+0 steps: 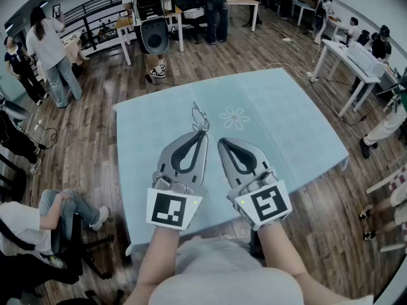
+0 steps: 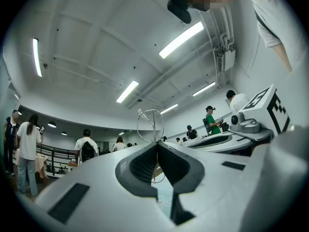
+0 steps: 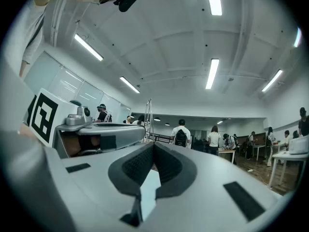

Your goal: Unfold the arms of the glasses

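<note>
Thin wire-rimmed glasses [image 1: 201,119] stick out from the tip of my left gripper [image 1: 205,133], which is shut on them above the light blue table [image 1: 286,122]. In the left gripper view a round wire lens rim [image 2: 150,125] stands upright just past the closed jaws of the left gripper [image 2: 157,144]. My right gripper [image 1: 221,143] hovers close beside it on the right, shut with nothing between its pads. In the right gripper view the glasses [image 3: 148,118] show as thin wire to the left of the right gripper's [image 3: 153,145] jaw tips, by the left gripper's body [image 3: 104,132].
A flower print [image 1: 234,117] marks the cloth beyond the grippers. Wooden floor surrounds the table. Several people stand at the back, one sits at the lower left [image 1: 60,211]. White tables [image 1: 346,59] stand at the right and back.
</note>
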